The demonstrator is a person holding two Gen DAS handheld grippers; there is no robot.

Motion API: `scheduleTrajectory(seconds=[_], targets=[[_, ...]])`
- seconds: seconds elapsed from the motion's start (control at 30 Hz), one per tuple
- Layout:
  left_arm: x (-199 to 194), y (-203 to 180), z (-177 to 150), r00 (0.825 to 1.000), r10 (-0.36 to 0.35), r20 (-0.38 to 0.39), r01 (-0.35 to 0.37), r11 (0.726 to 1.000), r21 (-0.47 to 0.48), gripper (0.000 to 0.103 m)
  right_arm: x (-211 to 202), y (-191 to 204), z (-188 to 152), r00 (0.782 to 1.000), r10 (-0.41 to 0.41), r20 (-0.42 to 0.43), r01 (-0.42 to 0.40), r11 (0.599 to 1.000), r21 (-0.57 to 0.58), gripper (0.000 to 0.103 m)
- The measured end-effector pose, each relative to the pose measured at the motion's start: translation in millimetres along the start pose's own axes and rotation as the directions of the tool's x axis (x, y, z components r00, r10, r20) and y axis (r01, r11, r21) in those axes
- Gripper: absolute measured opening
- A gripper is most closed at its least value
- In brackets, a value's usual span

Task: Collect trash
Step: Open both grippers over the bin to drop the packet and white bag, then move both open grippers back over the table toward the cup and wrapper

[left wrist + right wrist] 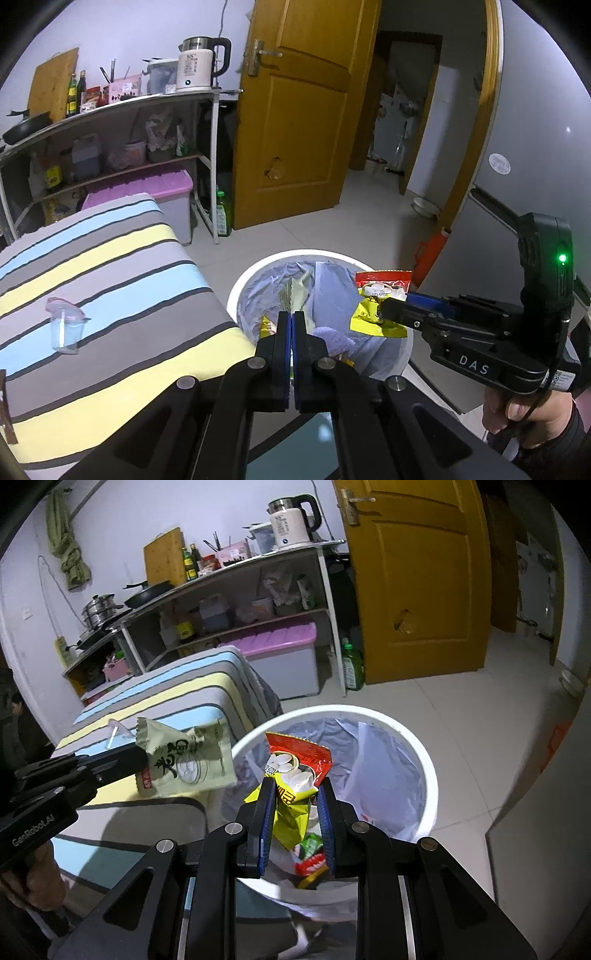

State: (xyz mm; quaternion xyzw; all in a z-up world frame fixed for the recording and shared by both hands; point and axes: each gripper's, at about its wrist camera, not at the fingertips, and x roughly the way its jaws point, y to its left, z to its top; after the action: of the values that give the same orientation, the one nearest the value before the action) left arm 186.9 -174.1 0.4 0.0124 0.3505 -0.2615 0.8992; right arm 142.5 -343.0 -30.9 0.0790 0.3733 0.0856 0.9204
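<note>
Fingers of right gripper [295,786]: narrowly parted, clamped on the crumpled waist of a red-and-yellow snack packet [295,771]. Packet's long axis roughly upright, red top above the tips, yellow tail hanging between the pads.

Fingers of left gripper [142,755]: pressed almost together in the left wrist view, pinching one edge of a pale green wrapper [188,760]. Wrapper sticks out sideways past the tips toward the bin.

Items, largest first:

1. Striped table cover [110,258]: just beside the bin, on the left gripper's side.
2. White trash bin [424,760]: round, with a bluish liner bag [369,753], directly below and ahead of both grippers. Other wrappers already inside.
3. Red-and-yellow snack packet: hanging above the bin's mouth, well within the rim. Probably only needs letting go to fall in.
4. Pale green wrapper: near the bin's table-side rim; whether fully over the opening cannot be told. Probably needs a short carry toward the centre first.
5. Clear plastic cup [66,328]: lying on the striped cover, well apart from both grippers, left one nearer. Not yet collected.
</note>
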Motion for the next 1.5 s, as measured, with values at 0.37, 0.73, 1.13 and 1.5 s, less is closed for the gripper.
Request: scheduleTrajectory(seconds=[0.37,0.73,1.13,1.5], targets=[[21,-3,-4,0.999,-0.014,-0.032,0.014,1.0,0.004,0.001,15,-14,-2,0.999,-0.037,-0.034,0.037,0.999,0.006,0.025],[-5,6,0,1.0,0.015,0.021,-0.015,1.0,-0.007,0.001,-3,4,4,1.0,-0.022,0.007,0.022,0.999,-0.027,0.032],[-53,22,-7,0.994,0.069,0.088,-0.065,0.997,-0.043,0.001,-28,50,7,0.998,0.032,0.047,-0.027,0.995,-0.101,0.032],[-94,39,-20,0.984,0.122,0.13,-0.112,0.99,-0.083,0.001,-39,94,5,0.994,0.092,0.052,-0.082,0.983,-0.167,0.032]])
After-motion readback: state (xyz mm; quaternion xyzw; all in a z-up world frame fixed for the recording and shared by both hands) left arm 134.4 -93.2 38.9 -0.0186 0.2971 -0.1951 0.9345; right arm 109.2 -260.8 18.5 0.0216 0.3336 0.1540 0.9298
